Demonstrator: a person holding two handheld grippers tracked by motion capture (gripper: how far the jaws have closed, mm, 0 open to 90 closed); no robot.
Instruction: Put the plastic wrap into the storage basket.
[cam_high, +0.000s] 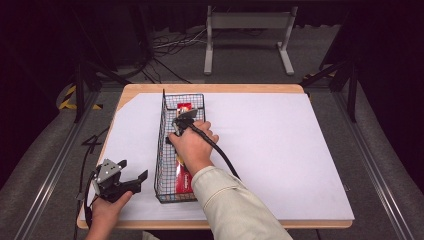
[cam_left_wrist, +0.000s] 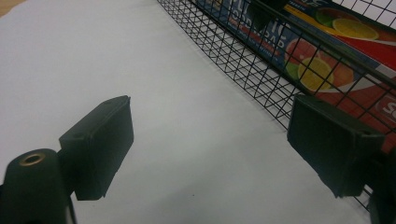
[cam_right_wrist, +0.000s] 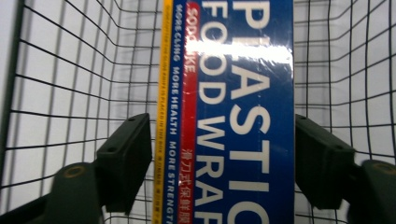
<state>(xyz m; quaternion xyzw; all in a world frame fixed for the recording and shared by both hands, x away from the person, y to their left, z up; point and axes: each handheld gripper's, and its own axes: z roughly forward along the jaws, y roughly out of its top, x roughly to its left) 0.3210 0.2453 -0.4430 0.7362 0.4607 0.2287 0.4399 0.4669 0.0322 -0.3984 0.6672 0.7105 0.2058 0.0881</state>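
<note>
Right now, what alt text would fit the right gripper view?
A long blue plastic food wrap box lies in a black wire basket, between the right gripper's two black jaws. A small gap shows on the left side; the right jaw meets the box's edge.

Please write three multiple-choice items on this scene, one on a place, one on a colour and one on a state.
1. Where does the long blue-and-red plastic food wrap box lie?
A. Inside the black wire mesh basket
B. On the white sheet beside the basket
C. On the floor

2. What colour is the box face under the large white letters?
A. Green
B. Blue
C. Black

3. How does the left gripper stand?
A. Shut on the basket rim
B. Shut on the box
C. Open, nothing between its jaws

Answers: 1 A, mesh walls rise on both sides of the box; 2 B, the right gripper view shows the letters on blue; 3 C, bare white sheet shows between the jaws.
</note>
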